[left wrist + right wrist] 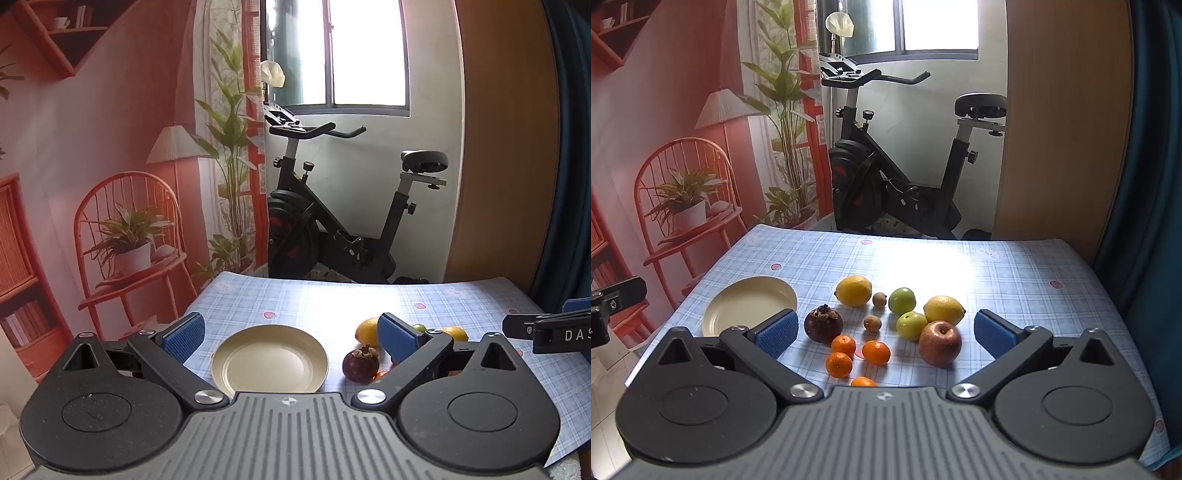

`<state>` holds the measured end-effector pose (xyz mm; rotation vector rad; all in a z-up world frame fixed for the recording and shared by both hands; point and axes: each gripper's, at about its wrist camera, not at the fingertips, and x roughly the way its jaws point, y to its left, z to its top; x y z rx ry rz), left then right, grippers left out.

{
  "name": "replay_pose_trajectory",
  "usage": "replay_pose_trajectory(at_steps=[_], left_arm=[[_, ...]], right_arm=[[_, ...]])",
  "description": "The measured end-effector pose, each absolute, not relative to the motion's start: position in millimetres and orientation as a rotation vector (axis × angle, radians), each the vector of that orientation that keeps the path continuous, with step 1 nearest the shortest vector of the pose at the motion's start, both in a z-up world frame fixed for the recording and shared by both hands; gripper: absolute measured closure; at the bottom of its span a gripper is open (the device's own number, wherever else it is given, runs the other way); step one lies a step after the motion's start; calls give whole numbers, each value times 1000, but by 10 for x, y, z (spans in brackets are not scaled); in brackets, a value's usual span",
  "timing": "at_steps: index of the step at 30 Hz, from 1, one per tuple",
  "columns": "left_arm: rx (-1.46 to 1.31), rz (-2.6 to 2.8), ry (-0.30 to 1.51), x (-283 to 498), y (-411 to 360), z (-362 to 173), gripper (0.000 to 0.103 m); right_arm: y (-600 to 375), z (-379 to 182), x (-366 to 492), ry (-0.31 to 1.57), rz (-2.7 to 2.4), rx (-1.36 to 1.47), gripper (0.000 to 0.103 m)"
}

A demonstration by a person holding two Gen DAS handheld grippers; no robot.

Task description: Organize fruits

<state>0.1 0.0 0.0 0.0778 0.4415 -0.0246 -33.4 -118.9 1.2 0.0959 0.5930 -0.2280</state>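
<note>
A cream plate (269, 358) lies empty on the checked tablecloth, also in the right wrist view (750, 304). My left gripper (290, 338) is open above the plate, holding nothing. To the plate's right lies a cluster of fruit: a dark mangosteen (823, 324), two lemons (854, 290) (943, 309), two green apples (902, 300) (911, 325), a red apple (940, 343), several small oranges (875, 352) and two small brown fruits (872, 324). My right gripper (884, 332) is open, low over the oranges and empty. The mangosteen (361, 362) also shows in the left wrist view.
The table (1015, 269) carries a blue checked cloth, with its far edge near an exercise bike (897, 173). A printed wall backdrop (683, 147) lies to the left and a wooden panel (1067, 129) to the right. The right gripper's body (550, 332) shows at the left wrist view's right edge.
</note>
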Motion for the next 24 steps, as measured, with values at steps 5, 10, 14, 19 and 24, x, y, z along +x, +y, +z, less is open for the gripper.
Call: replay_pose_trajectory(at_steps=[5,10,14,19,24], left_arm=[[81,-40,454,6,-17,6,2],[77,-23,442,0,-20,46,2],[75,-25,441,7,-18,49,2],[70,-28,436,-2,-3,13,2],[68,-29,435,0,-3,6,2]], right_arm=[[-1181,45,-318,592,-225,85,0],[-1182,33,-318,587,-226,79,0],[-1192,38,-320,582,-230,74,0],[-1176,50,-331,581,-233,75,0],[-1183,53,-331,580,-233,75,0]])
